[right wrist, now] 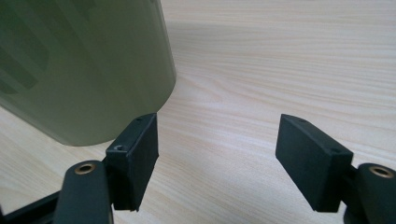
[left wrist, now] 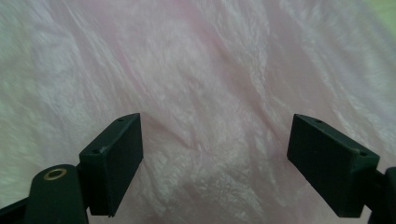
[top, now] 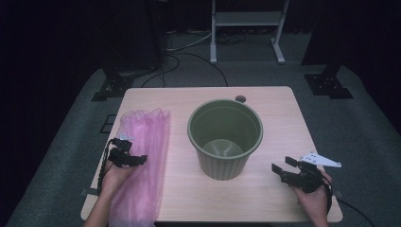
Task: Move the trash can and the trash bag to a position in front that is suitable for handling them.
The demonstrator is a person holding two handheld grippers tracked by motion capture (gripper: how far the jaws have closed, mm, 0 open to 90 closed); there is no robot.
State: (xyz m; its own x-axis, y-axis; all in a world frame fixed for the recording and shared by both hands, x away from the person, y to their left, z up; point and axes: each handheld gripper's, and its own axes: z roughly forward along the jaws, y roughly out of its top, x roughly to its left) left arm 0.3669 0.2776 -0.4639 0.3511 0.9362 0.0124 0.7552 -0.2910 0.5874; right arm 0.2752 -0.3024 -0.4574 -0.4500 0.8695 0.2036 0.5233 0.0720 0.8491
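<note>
Claw positions over pink bag and green bin

Worktop (top: pixel 274 198) of pale wood grain carries two main items. A crinkled, translucent pink plastic bag (top: pixel 144 156) lies flat along the left side, running from near the far left part of the surface to the near edge, where it overhangs slightly. A round, ribbed olive-green plastic bin (top: pixel 225 138) stands upright at the centre, mouth up, just beside the bag's right edge; whether the two touch cannot be told. A small dark round disc (top: pixel 240 99) sits by the far edge behind the bin.

Left claw (top: pixel 135 160): held in the person's left hand (top: pixel 116 174) above the middle of the pink bag, pointing toward the bin. In the left gripper view the left claw (left wrist: pixel 215 158) has its jaws spread wide, with the bag's wrinkled film (left wrist: pixel 205 84) lying beyond and between them; the pads do not press on it. State: released.

Right claw (top: pixel 283 169): held in the person's right hand (top: pixel 314 196) at the near right of the worktop, pointing toward the bin and apart from it. In the right gripper view the right claw (right wrist: pixel 217 158) has its jaws wide apart over bare wood, with the bin's wall (right wrist: pixel 84 70) to the left of the left jaw. Nothing lies between the pads. State: released.
</note>
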